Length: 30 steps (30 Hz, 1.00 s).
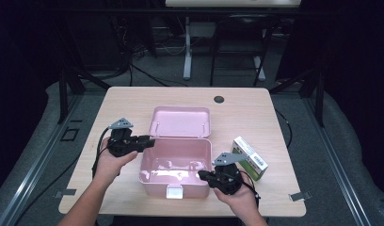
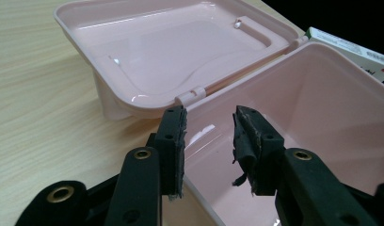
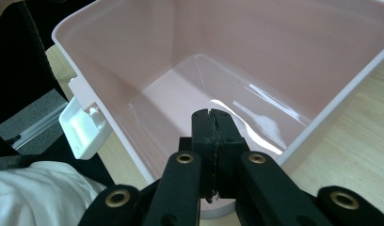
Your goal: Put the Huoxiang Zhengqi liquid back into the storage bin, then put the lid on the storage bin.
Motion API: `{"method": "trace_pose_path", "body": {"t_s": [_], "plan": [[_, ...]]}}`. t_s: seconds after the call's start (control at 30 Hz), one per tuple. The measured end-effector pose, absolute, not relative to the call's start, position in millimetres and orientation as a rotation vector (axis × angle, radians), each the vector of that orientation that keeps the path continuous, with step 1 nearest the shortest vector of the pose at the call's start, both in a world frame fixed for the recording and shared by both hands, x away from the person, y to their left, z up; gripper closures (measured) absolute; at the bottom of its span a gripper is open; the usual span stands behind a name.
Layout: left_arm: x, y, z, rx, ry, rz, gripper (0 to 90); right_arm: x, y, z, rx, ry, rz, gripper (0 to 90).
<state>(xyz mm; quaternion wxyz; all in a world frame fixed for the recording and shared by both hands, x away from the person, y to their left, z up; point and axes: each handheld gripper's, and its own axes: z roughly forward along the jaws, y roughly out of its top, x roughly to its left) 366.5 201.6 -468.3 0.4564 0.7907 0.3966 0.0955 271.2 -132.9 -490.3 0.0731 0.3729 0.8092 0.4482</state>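
Straddling pink box rim: left hand-held gripper | right hand-held gripper closed

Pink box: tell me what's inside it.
The pink box holds nothing: its glossy floor shows bare in both gripper views. The right tool, jaws shut, hangs above that floor. In the high view the near wall hides the front strip of the floor.

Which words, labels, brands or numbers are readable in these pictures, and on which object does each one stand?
None can be read.
Green and white carton: it carries print, with dark marks and a red dot at its edge in the left gripper view, all too small and blurred to quote.
Pink plastic box and its open lid: no text visible.
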Motion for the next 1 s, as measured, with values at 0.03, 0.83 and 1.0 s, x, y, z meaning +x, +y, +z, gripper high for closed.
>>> {"method": "trace_pose_path", "body": {"t_s": [0.03, 0.83, 1.0], "plan": [[365.3, 201.7, -468.0, 1.953, 0.976, 0.254, 63.5, 271.2, -133.0, -490.4, 1.121, 2.429, 1.349, 89.3], [370.1, 220.2, -469.1, 1.970, 1.021, 0.239, 57.2, 268.5, -128.3, -474.9, 1.107, 2.421, 1.315, 64.8], [371.3, 220.9, -470.6, 1.981, 1.022, 0.237, 56.7, 270.7, -137.5, -462.0, 1.113, 2.389, 1.310, 59.6]]}}
